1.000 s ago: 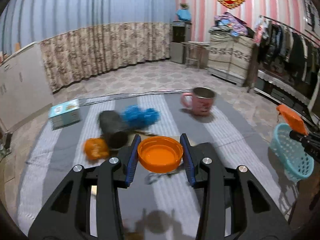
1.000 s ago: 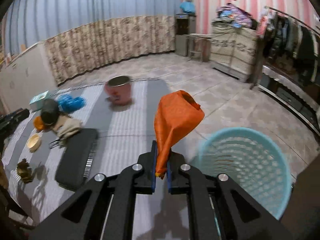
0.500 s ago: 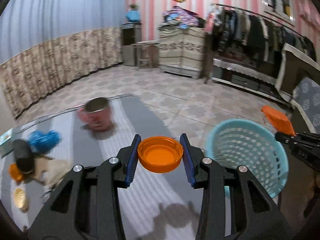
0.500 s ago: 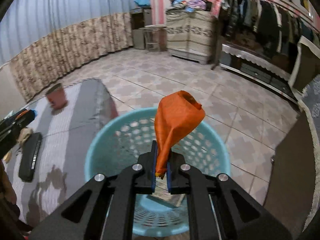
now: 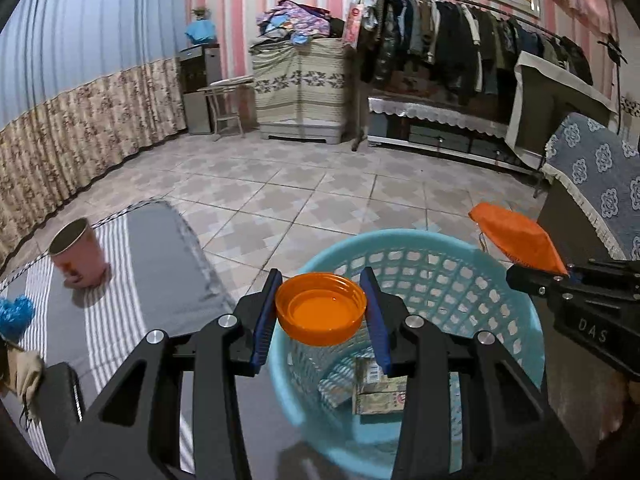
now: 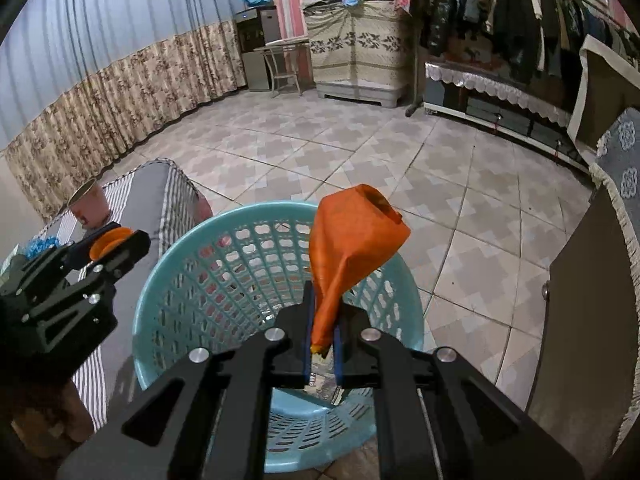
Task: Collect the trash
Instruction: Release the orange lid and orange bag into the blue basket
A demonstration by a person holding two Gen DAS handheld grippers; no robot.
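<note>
Both tongs have swung from the striped tabletop to hang over the blue basket [image 5: 516,344], the left tongs [image 5: 321,307] clamping an orange cap [image 5: 320,309], the right tongs [image 6: 322,334] pinching an orange balloon [image 6: 352,240], neither dropped yet onto the wrappers [image 5: 378,390] lying at lower center, with clutter left behind.

Striped table cloth [image 5: 156,248] carries pink cup [image 5: 78,254], blue fluff [image 5: 16,316]; tiled floor [image 5: 304,196] carries teal basket [image 5: 516,320].
</note>
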